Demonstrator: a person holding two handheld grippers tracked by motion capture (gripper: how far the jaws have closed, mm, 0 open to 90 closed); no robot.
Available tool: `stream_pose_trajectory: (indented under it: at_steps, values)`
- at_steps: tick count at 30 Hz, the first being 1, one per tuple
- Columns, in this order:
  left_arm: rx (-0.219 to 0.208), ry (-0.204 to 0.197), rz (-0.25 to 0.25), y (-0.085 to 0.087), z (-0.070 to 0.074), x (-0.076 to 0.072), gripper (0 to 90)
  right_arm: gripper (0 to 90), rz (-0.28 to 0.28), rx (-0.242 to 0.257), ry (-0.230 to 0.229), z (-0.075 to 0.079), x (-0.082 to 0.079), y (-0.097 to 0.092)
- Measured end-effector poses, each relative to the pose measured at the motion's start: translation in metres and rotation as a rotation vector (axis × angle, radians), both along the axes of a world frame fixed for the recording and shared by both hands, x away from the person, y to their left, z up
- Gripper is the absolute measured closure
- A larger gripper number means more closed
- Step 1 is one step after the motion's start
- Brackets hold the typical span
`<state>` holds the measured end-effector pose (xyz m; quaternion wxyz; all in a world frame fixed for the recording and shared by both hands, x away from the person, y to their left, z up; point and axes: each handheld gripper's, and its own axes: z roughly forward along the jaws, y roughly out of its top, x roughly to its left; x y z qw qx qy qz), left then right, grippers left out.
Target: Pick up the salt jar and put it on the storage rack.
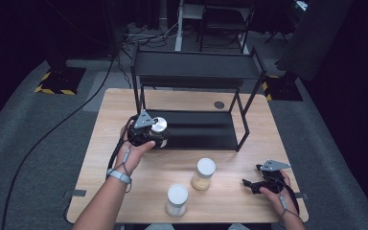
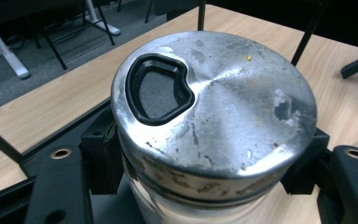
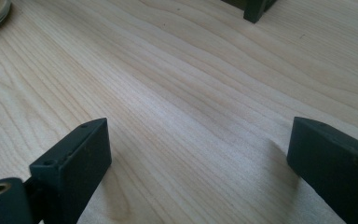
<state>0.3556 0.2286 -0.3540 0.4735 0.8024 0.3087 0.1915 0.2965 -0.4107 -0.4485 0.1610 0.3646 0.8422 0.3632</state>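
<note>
We have the left gripper [image 1: 149,135] clamped on a glass shaker jar with a scuffed silver metal lid [image 1: 158,125], its black jaws pressing either side of the jar just under the lid rim. In the left gripper view that lid [image 2: 223,107] sits right up against the camera, its black-edged pour opening turned toward the upper left, so the jar stands upright in the grip, long axis vertical.

Here is what the next move hangs on: the jar hovers at the front left corner of the black metal two-tier shelf rack [image 1: 196,72], and the rack's lower black tray [image 1: 201,129] lies just beyond and to the right of it. We judge the jar is headed onto that tray, so the path runs forward and right, past the rack's left front post.

Over on the other side, the right gripper [image 1: 249,184] rests low on the pale wooden table [image 1: 124,105], jaws spread wide with nothing between them. It sits well apart from the rack; the left hand is plainly the nearer one.

Two more jars wait near the table's front edge: a white-lidded jar of yellowish powder [image 1: 203,173] and a white-lidded jar of white contents [image 1: 177,199], both upright.
</note>
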Motion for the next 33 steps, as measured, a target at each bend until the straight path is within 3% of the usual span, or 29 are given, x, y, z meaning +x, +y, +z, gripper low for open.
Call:
stream_pose_trajectory:
  at_steps: [7, 18, 33]
  values:
    - [-0.01, 0.005, 0.018, -0.012, -0.005, 0.015, 29.8, 6.3, 0.0, 0.0, 0.0, 0.0, 0.0, 0.0]
    - [0.008, 0.013, 0.04, -0.031, -0.019, 0.037, 29.8, 6.3, 0.0, 0.0, 0.0, 0.0, 0.0, 0.0]
    - [0.047, 0.085, 0.042, -0.042, -0.04, 0.062, 29.8, 6.2, 0.0, 0.0, 0.0, 0.0, 0.0, 0.0]
